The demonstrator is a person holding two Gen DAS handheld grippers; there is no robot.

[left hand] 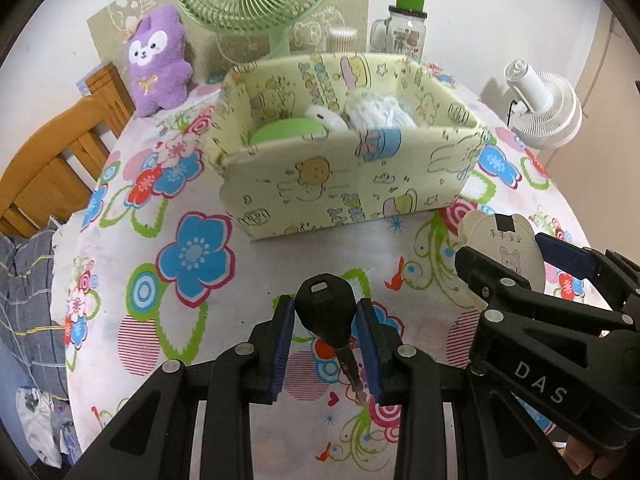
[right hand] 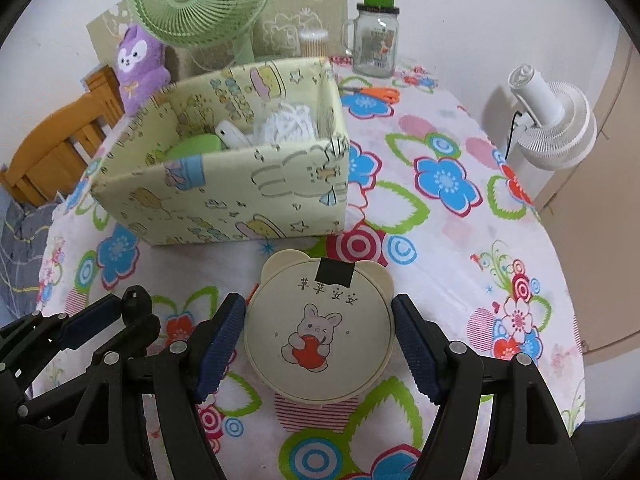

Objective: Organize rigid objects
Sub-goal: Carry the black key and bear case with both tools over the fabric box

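Two fans: one green mesh-guarded fan (right hand: 202, 0) and one white round fan (right hand: 554, 124). One pale yellow cartoon-printed storage box (right hand: 240, 188), one black-headed metal key (left hand: 324, 312), one cream bear-eared round case (right hand: 320, 332), one purple plush toy (left hand: 158, 60), one glass handled jar (right hand: 374, 42), one pair of orange-handled scissors (right hand: 380, 93).

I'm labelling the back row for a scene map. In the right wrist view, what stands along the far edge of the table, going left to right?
Purple plush toy → green fan → cotton swab tub → glass mug jar with green lid → white fan.
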